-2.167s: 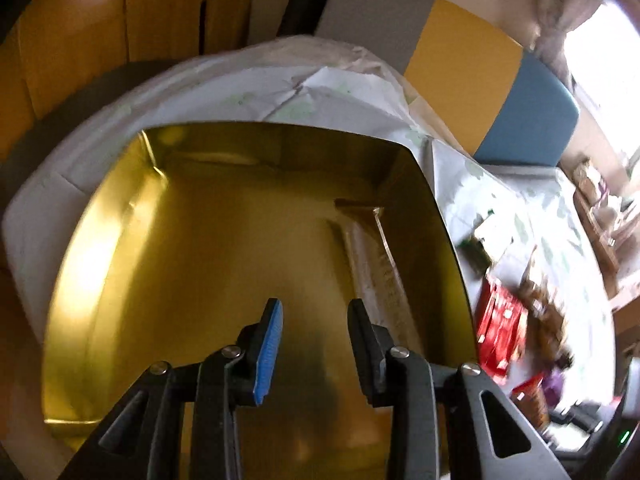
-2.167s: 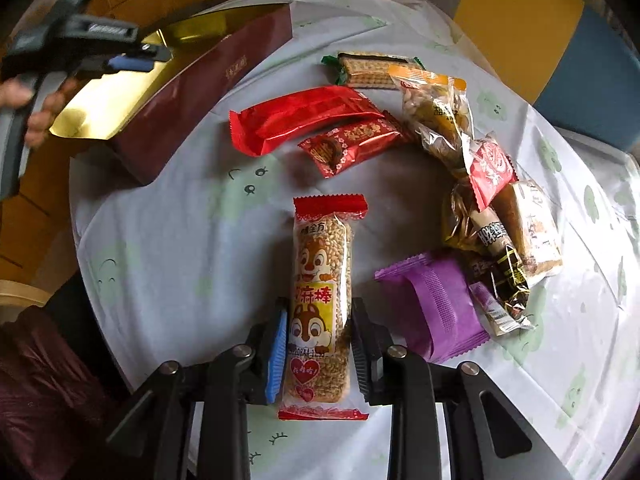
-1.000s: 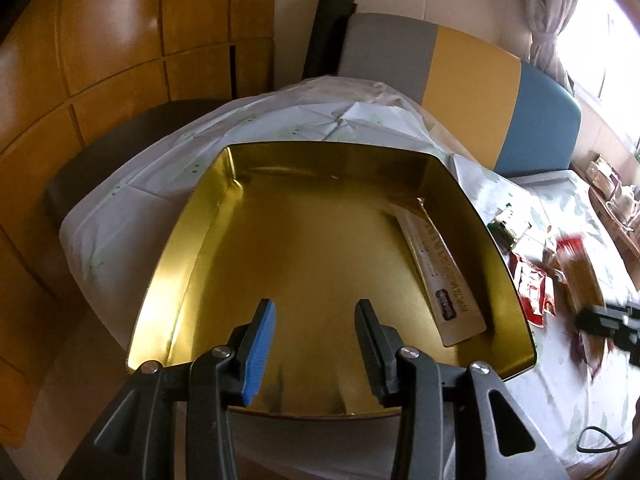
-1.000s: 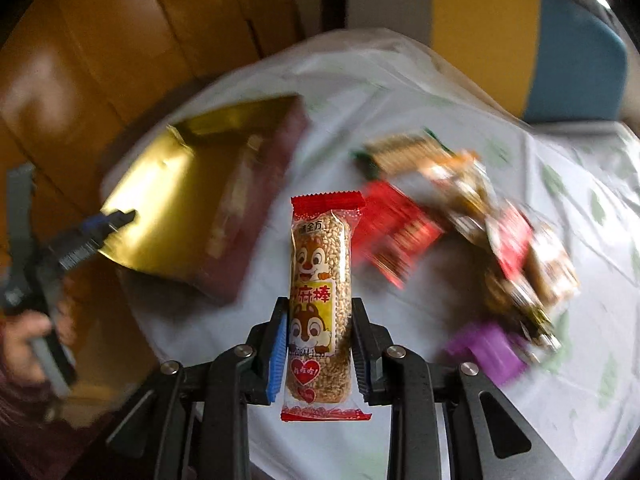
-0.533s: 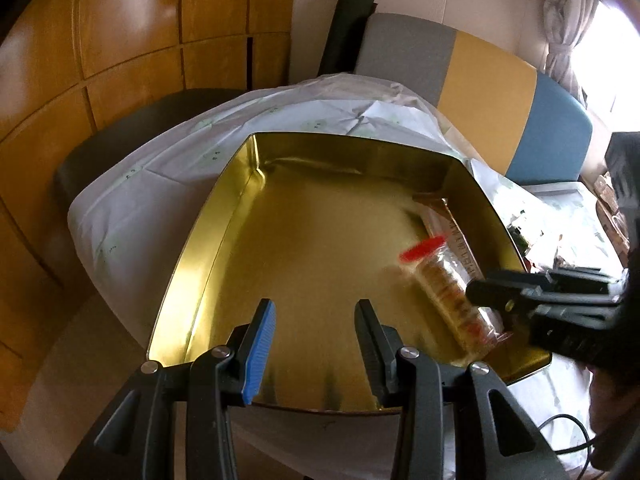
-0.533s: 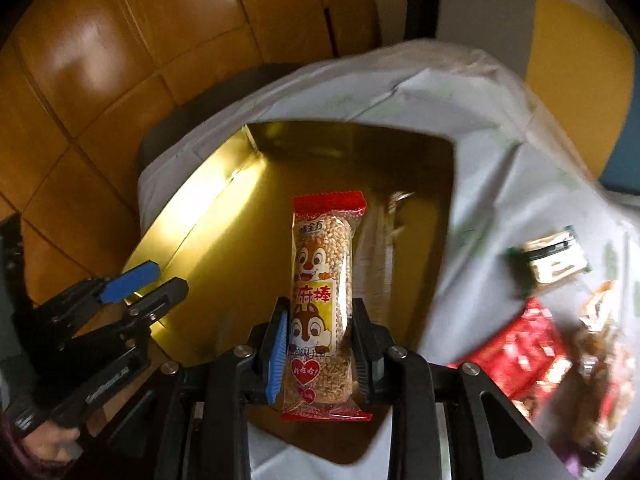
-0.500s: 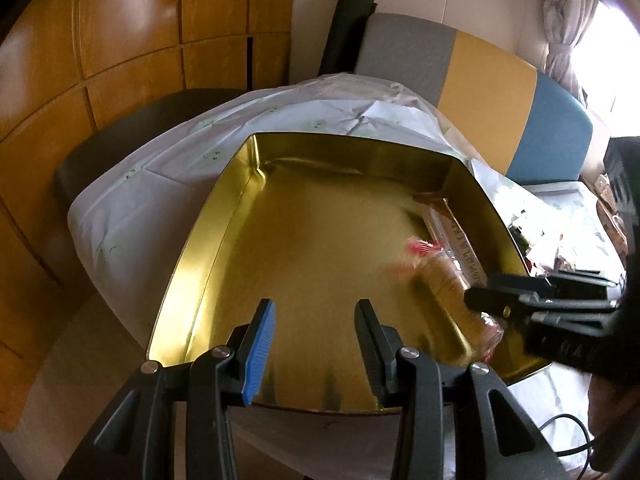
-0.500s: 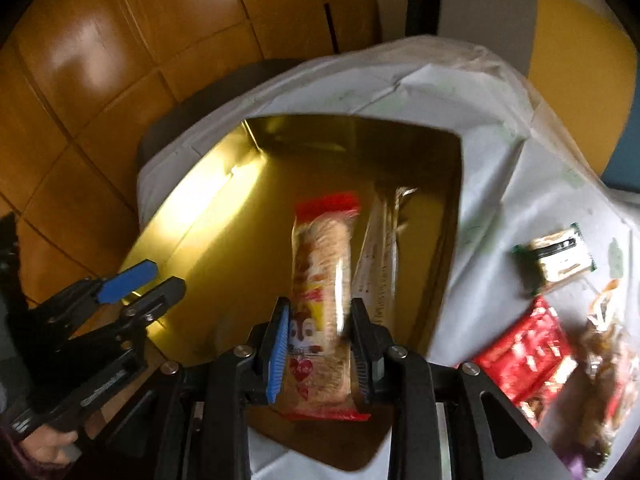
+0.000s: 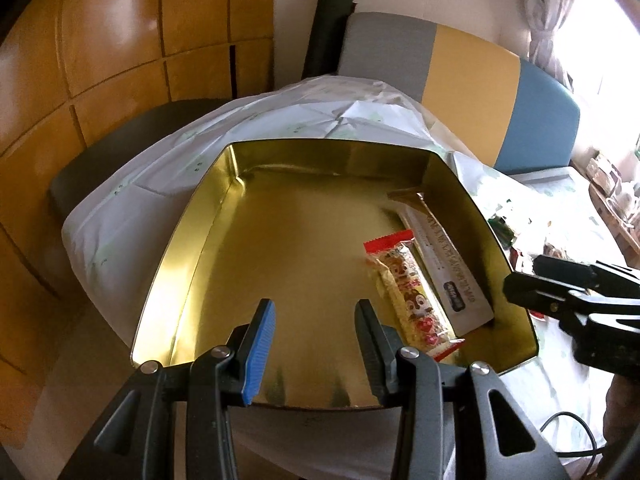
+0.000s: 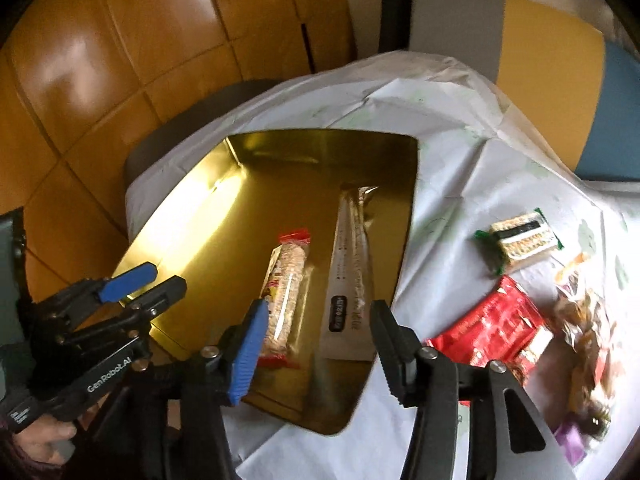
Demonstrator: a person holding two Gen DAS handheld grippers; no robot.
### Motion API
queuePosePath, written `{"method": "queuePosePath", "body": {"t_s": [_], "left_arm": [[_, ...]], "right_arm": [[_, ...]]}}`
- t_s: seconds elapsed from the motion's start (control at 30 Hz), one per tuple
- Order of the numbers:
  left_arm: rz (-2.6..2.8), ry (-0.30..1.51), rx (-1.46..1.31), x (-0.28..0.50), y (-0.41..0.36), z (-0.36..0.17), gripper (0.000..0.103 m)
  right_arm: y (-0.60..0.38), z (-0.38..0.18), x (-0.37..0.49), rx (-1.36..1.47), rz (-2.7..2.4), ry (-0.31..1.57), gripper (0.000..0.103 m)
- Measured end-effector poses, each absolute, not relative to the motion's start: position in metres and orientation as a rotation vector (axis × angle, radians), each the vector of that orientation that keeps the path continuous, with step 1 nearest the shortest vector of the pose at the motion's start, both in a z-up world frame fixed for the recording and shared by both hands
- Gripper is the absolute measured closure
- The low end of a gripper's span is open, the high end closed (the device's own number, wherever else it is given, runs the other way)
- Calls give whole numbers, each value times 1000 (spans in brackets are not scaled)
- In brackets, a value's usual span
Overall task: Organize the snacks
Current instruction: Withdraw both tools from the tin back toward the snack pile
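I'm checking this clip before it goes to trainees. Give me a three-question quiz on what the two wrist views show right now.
1. True or false: the right gripper is clamped on the squirrel snack bar.
2. How many packets lie in the gold tin? A) none B) two C) four
3. What lies beside the squirrel snack bar, nearer the tin's wall on the table side?

Key
1. False: its jaws have just been opening, nothing is between them, and the bar lies on the tin floor.
2. B
3. A long white packet.
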State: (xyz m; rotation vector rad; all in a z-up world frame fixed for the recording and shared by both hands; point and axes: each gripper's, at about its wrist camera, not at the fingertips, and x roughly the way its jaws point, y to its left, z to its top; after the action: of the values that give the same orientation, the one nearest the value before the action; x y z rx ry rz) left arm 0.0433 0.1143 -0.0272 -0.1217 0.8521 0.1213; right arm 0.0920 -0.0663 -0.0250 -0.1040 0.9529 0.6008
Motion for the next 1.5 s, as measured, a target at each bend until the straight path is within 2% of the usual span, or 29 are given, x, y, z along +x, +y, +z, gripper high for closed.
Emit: {"method": "queuePosePath", "body": {"t_s": [0.43,0.87,1.0,1.17,1.5], "left_arm": [[61,840,-50,41,85,-18,59],[-5,844,7,43,62,-15,58],[-30,841,25,45,53,-13,50],[-61,844,66,50,36,-11,50],[-218,834,132,66,-8,-5,45]], "right_arm": [[-120,-8,74,-83,509,860,20],[-221,-5,79,-91,306,868,20],[-254,-2,84,-120,235,864,19],[-303,-6,91,-128,146,863,19],[-368,-21,105,137,43,924,19]]}}
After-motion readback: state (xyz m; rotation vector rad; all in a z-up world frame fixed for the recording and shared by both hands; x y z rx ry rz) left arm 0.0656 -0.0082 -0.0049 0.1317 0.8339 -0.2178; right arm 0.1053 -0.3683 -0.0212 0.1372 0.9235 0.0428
